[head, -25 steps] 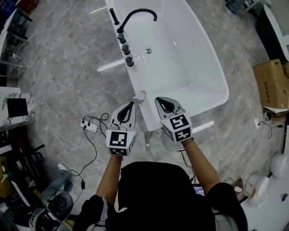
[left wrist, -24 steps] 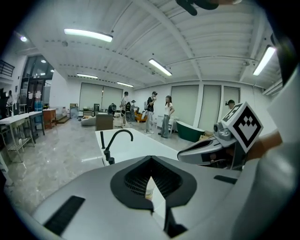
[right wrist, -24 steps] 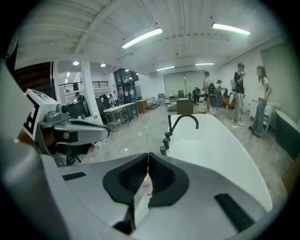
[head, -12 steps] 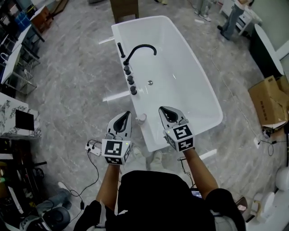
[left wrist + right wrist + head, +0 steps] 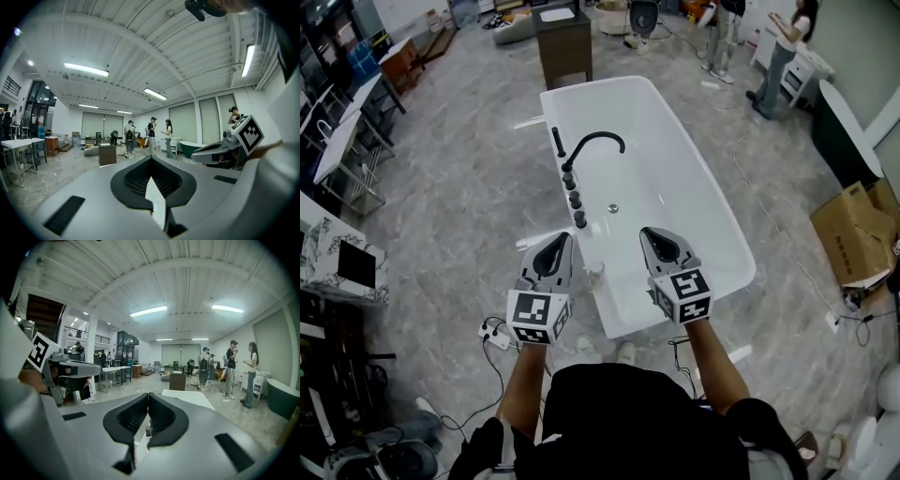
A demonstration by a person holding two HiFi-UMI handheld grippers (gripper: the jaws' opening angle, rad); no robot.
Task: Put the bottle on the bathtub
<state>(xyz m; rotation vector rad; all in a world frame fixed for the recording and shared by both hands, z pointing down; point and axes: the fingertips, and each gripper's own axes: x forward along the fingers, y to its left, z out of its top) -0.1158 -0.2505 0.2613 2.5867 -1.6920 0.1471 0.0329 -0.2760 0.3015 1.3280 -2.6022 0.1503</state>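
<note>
A small white bottle with a pinkish cap (image 5: 595,269) stands on the near left corner of the white bathtub's rim (image 5: 741,272), with nothing holding it. My left gripper (image 5: 559,240) hangs just left of the bottle and above it, shut and empty. Over the tub's near end my right gripper (image 5: 653,234) is also shut on nothing. The left gripper view shows its jaws (image 5: 151,159) pressed together and pointing level into the room. In the right gripper view the jaws (image 5: 148,397) meet above the tub's rim (image 5: 187,397).
A black arched faucet (image 5: 595,141) and a row of black knobs (image 5: 575,202) line the tub's left rim. A power strip with cables (image 5: 494,335) lies on the floor at the left. A cardboard box (image 5: 853,234) sits right; people (image 5: 783,47) and a cabinet (image 5: 564,42) stand beyond.
Both grippers have risen and drawn back from the bottle, which stays on the rim. The head view has lifted, so more of the room beyond the tub shows.
</note>
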